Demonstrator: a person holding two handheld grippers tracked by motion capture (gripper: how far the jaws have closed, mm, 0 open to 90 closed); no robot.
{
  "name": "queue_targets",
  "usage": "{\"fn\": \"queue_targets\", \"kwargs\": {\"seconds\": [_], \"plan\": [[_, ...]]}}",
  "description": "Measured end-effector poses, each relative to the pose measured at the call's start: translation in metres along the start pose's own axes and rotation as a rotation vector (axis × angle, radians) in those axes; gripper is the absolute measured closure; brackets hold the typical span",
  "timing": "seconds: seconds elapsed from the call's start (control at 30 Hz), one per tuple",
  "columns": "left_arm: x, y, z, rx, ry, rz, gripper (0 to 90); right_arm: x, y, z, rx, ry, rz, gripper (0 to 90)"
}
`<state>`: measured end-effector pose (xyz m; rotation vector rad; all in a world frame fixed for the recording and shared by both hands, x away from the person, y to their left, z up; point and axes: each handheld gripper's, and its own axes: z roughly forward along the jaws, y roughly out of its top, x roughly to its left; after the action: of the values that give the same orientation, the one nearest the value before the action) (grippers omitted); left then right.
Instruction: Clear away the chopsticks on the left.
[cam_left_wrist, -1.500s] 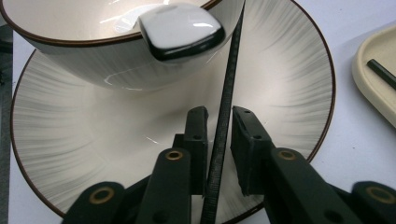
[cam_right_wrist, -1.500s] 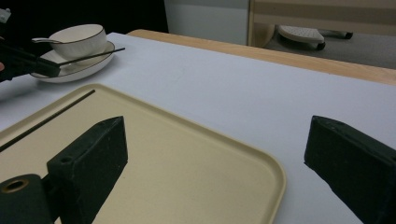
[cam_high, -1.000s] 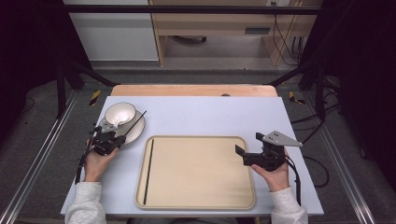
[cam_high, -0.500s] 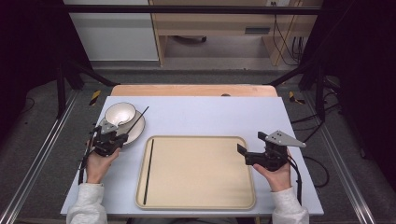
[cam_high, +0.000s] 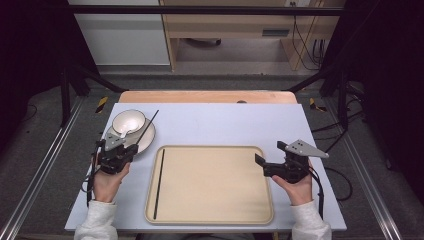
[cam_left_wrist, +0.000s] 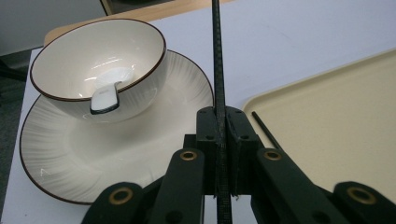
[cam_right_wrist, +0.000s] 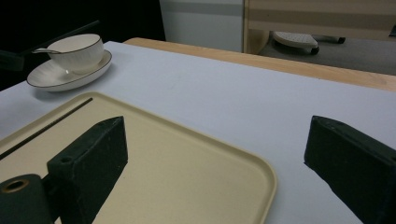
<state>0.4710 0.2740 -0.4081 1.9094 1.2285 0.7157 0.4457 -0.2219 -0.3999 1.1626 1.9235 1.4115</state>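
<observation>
Left tool (cam_high: 131, 150) is clamped tight on a thin black chopstick (cam_left_wrist: 217, 70), which rises past the white ribbed plate (cam_high: 146, 142); my right tool (cam_high: 265, 161) waits with jaws wide and bare over the beige plastic tray (cam_high: 215, 212). I judge the job is laying this stick parallel beside its twin black chopstick (cam_high: 159, 184) on the tray, lowered flat before release. On the plate, a white brown-rimmed bowl (cam_left_wrist: 65, 60) holds a white spoon (cam_left_wrist: 106, 95).

Beige tray (cam_high: 215, 190), second chopstick (cam_high: 159, 182) inside
</observation>
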Motion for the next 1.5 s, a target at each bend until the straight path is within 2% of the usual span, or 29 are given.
{"fn": "queue_targets", "kwargs": {"seconds": [0.23, 0.37, 0.43, 0.5, 0.67, 0.8, 0.9, 1.0, 1.1, 1.3, 1.5], "plan": [[-0.024, -0.002, -0.015, -0.035, 0.002, 0.003, 85.1, -0.001, 0.000, -0.001, -0.002, -0.003, 0.007, 6.2], [-0.042, -0.003, -0.020, -0.056, 0.002, -0.019, 85.1, 0.000, 0.000, 0.000, 0.003, -0.008, 0.009, 6.2], [-0.052, -0.003, -0.024, -0.062, 0.021, -0.030, 85.1, 0.001, 0.000, 0.000, 0.000, -0.007, 0.010, 6.2], [-0.060, -0.004, -0.027, -0.073, 0.009, -0.064, 85.1, 0.001, 0.000, 0.000, 0.001, -0.003, 0.009, 6.2], [-0.076, -0.010, -0.033, -0.095, 0.013, -0.126, 85.1, 0.001, 0.000, -0.001, -0.005, -0.003, 0.006, 6.2], [-0.083, -0.021, -0.035, -0.114, 0.015, -0.175, 85.1, 0.001, 0.001, -0.001, -0.008, -0.001, 0.018, 6.2], [-0.087, -0.031, -0.036, -0.124, 0.027, -0.195, 85.0, 0.001, 0.001, -0.002, -0.007, 0.000, 0.022, 6.2], [-0.090, -0.041, -0.038, -0.137, 0.041, -0.222, 85.1, 0.001, 0.001, -0.001, -0.008, 0.000, 0.021, 6.2], [-0.093, -0.050, -0.040, -0.146, 0.037, -0.245, 85.0, 0.001, 0.000, 0.000, -0.005, 0.000, 0.005, 6.2], [-0.103, -0.064, -0.039, -0.139, 0.046, -0.262, 85.0, 0.001, 0.000, 0.000, 0.001, 0.000, 0.005, 6.2], [-0.113, -0.072, -0.036, -0.135, 0.060, -0.257, 85.0, 0.001, 0.000, 0.000, -0.003, -0.001, 0.004, 6.2]]}}
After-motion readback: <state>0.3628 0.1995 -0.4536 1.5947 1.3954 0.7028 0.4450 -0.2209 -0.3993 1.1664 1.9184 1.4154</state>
